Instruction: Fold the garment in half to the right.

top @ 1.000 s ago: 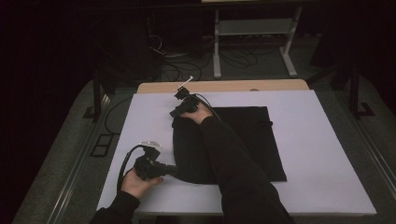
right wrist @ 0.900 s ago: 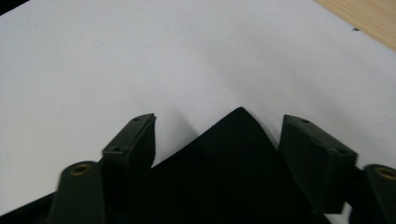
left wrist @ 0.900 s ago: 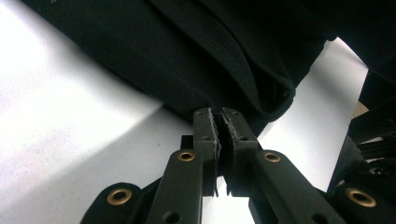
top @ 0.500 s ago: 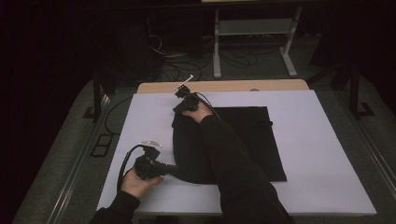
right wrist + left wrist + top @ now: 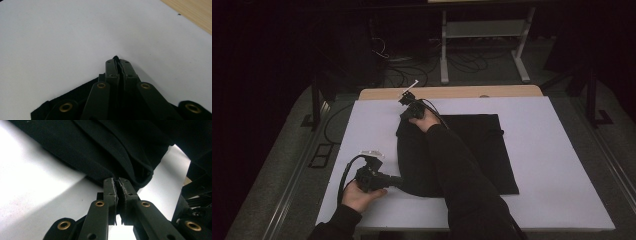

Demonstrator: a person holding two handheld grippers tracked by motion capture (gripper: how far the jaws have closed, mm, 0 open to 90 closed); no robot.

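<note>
Left gripper view, black cloth point(image 5: 100, 150) edge pinched in left claw point(image 5: 117, 185)

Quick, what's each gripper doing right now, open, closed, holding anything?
Left gripper: closed, pinching the near edge of the black cloth.
Right gripper: jaws have just been closing, now closed on the cloth's far corner.

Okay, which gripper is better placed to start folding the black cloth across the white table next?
Probably left: the left gripper pinches the black cloth's near edge with clear table beside it; the right gripper has just closed on the far corner.
</note>
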